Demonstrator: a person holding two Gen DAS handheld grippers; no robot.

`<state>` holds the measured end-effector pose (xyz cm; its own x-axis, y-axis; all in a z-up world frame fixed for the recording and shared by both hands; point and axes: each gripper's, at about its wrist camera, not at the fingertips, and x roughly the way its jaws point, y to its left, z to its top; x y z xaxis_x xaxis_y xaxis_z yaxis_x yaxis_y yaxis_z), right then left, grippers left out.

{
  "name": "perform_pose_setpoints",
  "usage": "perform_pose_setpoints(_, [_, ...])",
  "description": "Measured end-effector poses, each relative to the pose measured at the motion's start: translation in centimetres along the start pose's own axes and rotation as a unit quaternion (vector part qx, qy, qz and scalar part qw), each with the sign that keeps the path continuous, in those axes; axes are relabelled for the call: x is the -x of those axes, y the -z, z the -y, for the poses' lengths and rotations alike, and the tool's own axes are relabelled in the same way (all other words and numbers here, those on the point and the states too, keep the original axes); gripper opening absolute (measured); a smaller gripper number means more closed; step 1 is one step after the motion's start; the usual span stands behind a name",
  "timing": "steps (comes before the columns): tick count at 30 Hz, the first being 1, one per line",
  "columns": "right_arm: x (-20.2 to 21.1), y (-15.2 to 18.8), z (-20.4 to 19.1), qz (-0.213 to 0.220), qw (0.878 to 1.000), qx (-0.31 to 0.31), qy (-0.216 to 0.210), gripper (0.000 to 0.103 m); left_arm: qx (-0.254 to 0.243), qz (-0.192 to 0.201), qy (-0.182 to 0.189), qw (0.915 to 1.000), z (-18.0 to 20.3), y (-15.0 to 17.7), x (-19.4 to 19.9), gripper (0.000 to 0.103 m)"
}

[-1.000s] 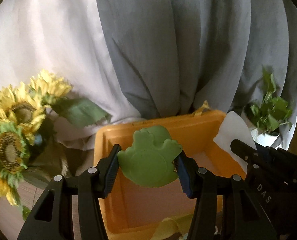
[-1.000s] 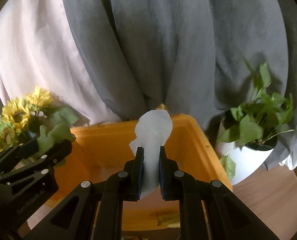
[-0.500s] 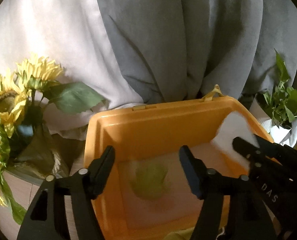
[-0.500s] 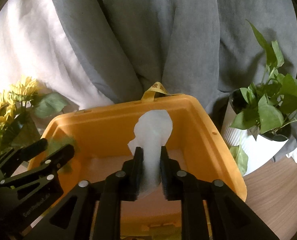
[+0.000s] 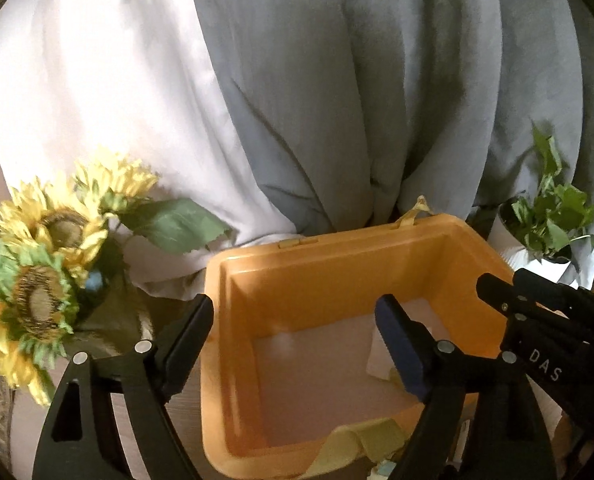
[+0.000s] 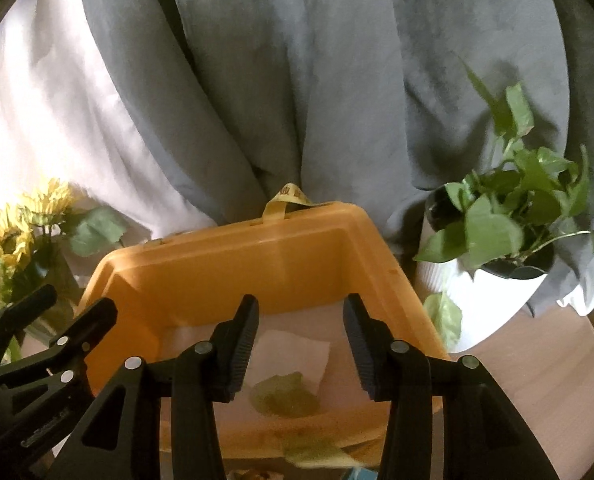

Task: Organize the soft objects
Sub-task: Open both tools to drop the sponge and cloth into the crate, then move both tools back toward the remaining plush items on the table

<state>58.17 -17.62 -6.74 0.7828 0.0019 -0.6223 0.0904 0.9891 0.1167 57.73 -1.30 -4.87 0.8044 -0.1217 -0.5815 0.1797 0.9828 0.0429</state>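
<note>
An orange plastic bin stands before me. In the right wrist view a green frog-shaped soft toy and a white soft piece lie on its floor. In the left wrist view only a corner of the white piece shows. My left gripper is open and empty above the bin's left side. My right gripper is open and empty above the bin's middle. A yellow-green cloth hangs over the near rim.
Artificial sunflowers stand left of the bin. A potted green plant in a white pot stands to its right on a wooden surface. Grey and white curtains hang close behind. A yellow strap sticks up at the bin's far rim.
The left gripper opened and the green frog toy fell into the bin. Then the right gripper opened and the white piece dropped onto the bin floor.
</note>
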Motion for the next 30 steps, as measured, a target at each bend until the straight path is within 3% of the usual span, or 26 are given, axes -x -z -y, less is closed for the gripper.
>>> perform_pose_setpoints(15, [7.9, 1.0, 0.3, 0.049, 0.999, -0.007, 0.008, 0.045, 0.007, 0.062, -0.009, 0.998, 0.5, 1.1, 8.9, 0.083])
perform_pose_setpoints(30, [17.4, 4.6, 0.5, 0.088, 0.995, -0.023, 0.034, 0.045, 0.001, 0.087, 0.026, 0.9958, 1.0, 3.9, 16.9, 0.083])
